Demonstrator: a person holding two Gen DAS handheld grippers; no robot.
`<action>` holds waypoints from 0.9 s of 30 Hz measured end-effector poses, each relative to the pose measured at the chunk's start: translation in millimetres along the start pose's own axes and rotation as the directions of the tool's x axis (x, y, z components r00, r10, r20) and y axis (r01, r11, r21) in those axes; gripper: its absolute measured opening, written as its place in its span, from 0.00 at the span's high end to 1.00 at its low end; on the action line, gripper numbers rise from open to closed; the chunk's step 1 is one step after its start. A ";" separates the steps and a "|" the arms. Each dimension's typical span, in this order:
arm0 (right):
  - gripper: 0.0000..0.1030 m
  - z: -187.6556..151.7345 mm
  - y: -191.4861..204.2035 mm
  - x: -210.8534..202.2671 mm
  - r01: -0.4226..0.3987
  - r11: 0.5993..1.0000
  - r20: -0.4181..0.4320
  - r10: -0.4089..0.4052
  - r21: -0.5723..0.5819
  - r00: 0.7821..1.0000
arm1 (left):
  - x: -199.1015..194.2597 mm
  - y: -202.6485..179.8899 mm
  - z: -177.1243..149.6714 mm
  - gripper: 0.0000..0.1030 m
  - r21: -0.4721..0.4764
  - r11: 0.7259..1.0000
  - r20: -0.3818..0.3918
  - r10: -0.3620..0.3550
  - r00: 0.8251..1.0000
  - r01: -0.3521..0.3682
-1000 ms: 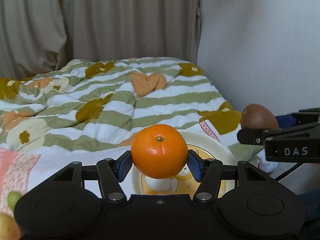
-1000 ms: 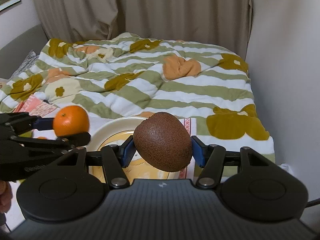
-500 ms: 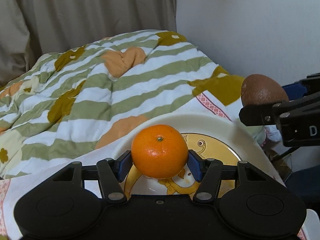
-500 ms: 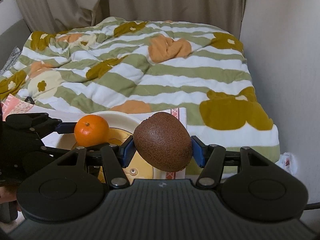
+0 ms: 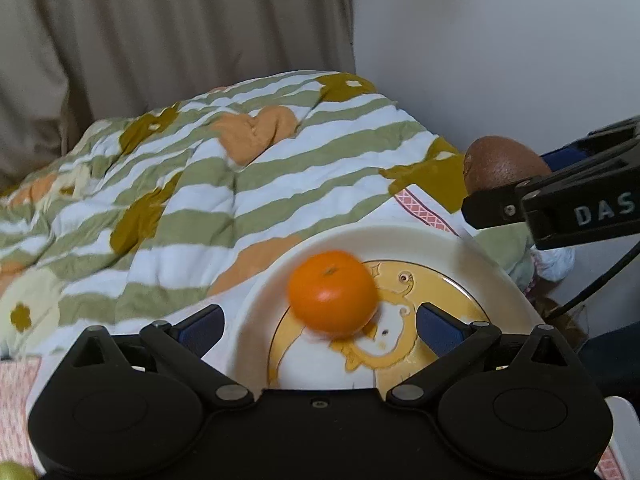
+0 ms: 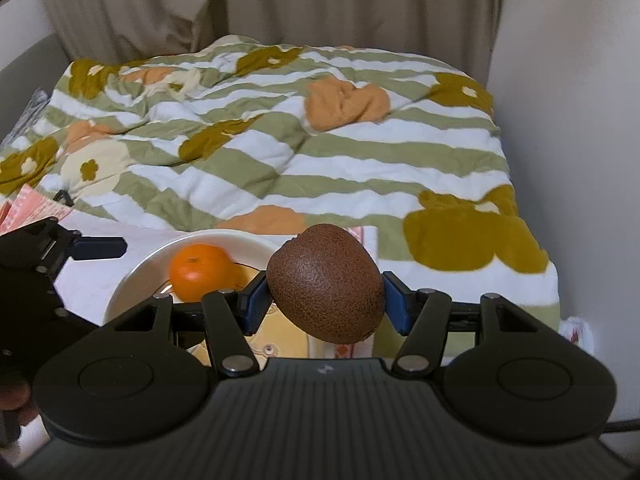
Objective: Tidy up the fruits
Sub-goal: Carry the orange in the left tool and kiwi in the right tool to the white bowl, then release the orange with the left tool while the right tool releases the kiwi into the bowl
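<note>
Orange and blurred, the mandarin (image 5: 333, 294) sits over the plate (image 5: 420, 240) between the left claw (image 5: 320, 326)'s blue pads (image 5: 438, 332), touching neither; its jaws are opening wide. Whether it rests on the plate yet is hard to tell. The right claw (image 6: 324, 300) is clamped on a brown kiwi (image 6: 326, 282), above the plate's right edge. Beyond both claws lies a striped quilt (image 6: 280, 140) on the bed.
</note>
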State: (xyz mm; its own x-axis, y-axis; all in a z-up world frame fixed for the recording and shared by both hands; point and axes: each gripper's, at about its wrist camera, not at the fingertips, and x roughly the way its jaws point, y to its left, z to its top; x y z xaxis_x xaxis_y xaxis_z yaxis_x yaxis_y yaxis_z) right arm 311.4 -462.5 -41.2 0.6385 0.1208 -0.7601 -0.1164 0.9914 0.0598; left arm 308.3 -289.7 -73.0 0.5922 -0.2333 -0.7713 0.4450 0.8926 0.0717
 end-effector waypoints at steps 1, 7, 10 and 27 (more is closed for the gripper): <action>0.28 0.3 3.0 0.4 -0.007 1.000 -0.001 0.007 -0.008 1.000 | -4.2 4.1 -2.0 0.00 -0.020 1.000 0.000 0.001 1.000 -0.001; 0.28 -2.2 25.5 7.2 -0.042 0.997 -0.004 0.042 -0.066 0.999 | -31.7 21.6 -15.3 0.00 -0.102 0.994 0.008 0.028 1.000 -0.027; 0.28 -9.5 37.7 14.4 -0.050 0.990 -0.004 0.050 -0.130 0.999 | -44.2 28.2 -16.5 0.00 -0.134 0.991 0.021 0.032 0.999 -0.029; 0.25 -41.7 69.9 60.1 0.028 0.928 -0.026 -0.040 -0.371 0.999 | -80.0 34.1 -33.1 0.00 -0.170 0.983 0.051 0.077 0.996 -0.068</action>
State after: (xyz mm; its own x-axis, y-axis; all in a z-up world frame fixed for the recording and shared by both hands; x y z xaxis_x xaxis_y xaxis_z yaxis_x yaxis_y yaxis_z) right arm 309.9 -388.1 -109.7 0.6228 0.0795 -0.7783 -0.3722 0.9052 -0.2054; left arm 253.8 -227.8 -29.7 0.6582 -0.1829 -0.7303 0.2831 0.9590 0.0150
